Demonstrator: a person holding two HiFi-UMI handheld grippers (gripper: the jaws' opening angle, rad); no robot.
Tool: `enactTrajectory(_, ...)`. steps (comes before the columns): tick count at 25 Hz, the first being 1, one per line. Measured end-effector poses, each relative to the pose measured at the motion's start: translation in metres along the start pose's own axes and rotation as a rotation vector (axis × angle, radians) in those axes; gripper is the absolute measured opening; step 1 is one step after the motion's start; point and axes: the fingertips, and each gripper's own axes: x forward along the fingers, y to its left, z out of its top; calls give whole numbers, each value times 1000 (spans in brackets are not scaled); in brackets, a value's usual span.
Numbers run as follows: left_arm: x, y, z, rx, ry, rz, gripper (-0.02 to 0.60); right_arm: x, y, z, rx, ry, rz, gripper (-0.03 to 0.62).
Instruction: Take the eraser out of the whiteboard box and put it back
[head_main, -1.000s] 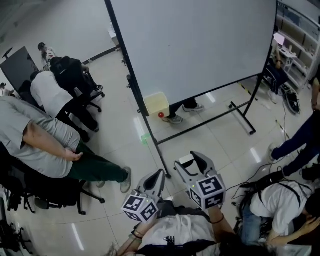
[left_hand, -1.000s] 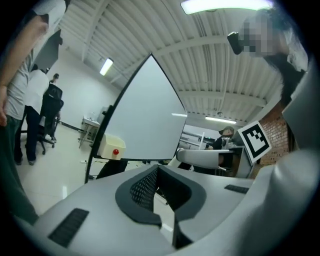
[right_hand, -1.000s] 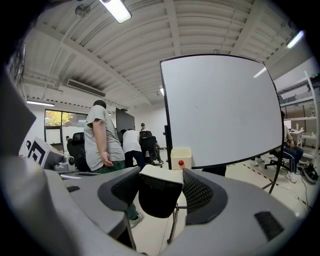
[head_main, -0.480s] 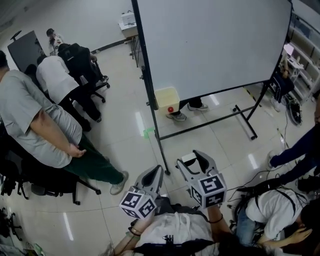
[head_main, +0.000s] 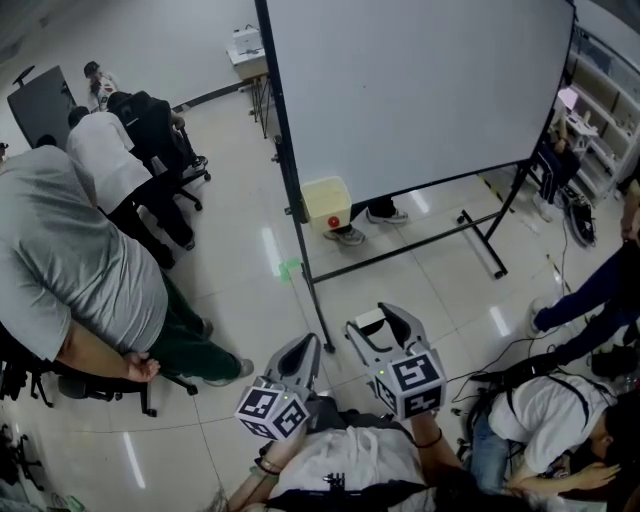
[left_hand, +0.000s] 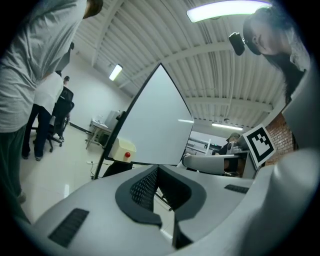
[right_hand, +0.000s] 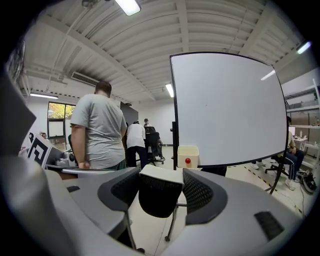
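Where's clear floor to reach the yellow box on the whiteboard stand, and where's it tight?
Free: the floor strip between the stand's left post and the person in grey, leading to the box; also the floor in front of the stand's base bar. Tight: lower right, by the crouching person.

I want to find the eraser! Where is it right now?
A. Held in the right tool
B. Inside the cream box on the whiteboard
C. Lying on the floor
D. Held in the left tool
A: the right gripper view shows the eraser pinched between the pads of the right tool, well away from the cream box on the whiteboard.
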Motion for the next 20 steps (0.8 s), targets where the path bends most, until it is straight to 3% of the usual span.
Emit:
enactTrajectory(12,-10,5,-4,-10,6,31,-14,14,-26,28,-16,-32,-17,275)
enactTrajectory(20,-15,53,11,-45,-17,105,-14,77,-51,73,-61,-68,-40,275)
